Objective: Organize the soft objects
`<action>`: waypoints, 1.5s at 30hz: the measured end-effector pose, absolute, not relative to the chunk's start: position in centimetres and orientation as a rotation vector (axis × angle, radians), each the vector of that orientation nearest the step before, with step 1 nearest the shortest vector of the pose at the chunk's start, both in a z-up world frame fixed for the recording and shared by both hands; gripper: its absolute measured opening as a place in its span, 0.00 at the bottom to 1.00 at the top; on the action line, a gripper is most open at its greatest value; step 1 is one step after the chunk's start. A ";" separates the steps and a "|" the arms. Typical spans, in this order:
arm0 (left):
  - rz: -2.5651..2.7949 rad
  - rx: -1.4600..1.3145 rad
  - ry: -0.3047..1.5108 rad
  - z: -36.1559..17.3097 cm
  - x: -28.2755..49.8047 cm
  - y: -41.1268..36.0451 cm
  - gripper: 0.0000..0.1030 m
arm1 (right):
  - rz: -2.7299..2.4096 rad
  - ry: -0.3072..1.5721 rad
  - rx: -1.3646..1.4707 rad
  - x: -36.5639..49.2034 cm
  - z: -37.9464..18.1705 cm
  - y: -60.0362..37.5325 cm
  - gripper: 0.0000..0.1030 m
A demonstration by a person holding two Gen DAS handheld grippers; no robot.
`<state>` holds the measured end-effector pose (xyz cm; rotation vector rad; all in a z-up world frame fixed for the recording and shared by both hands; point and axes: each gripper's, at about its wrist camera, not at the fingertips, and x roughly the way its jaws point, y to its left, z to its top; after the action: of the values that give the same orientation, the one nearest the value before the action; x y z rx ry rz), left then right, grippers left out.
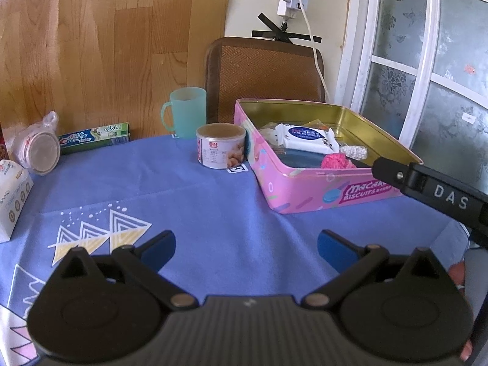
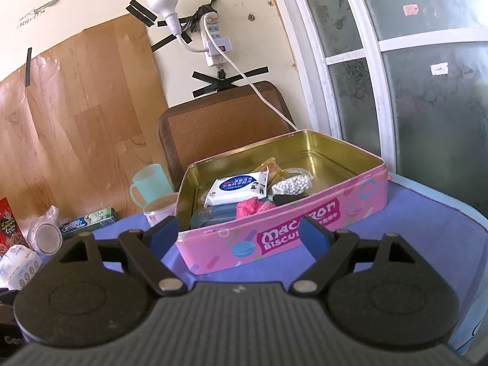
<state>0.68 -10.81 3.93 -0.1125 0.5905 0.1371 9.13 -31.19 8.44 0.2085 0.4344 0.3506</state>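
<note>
Here both sets of fingers are spread wide and hold nothing: left gripper (image 1: 246, 245), right gripper (image 2: 238, 234). Ahead of the right fingers stands the pink tin (image 2: 305, 228), holding a wipes pack (image 2: 236, 187), pink yarn (image 2: 248, 207) and white beads (image 2: 291, 184).

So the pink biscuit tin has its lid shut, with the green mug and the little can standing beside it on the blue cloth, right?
Not quite: the pink biscuit tin is open, with no lid on it. The right wrist view looks straight into it, showing a wipes pack and a pink fluffy thing inside. The green mug and little can do stand beside it.
</note>
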 end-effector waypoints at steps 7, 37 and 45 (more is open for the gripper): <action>0.134 -0.110 0.592 4.0 0.8 -11.0 1.00 | 0.351 0.427 0.206 9.1 8.5 -31.2 0.86; 0.125 -0.112 0.594 3.7 0.8 -10.9 1.00 | 0.340 0.446 0.209 9.4 8.1 -30.9 0.86; 0.122 -0.113 0.596 3.6 0.9 -11.0 1.00 | 0.338 0.445 0.207 9.4 7.9 -30.9 0.86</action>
<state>0.86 -10.95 3.60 -0.1129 0.5960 0.1216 9.37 -30.89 7.90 0.2074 0.4448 0.3380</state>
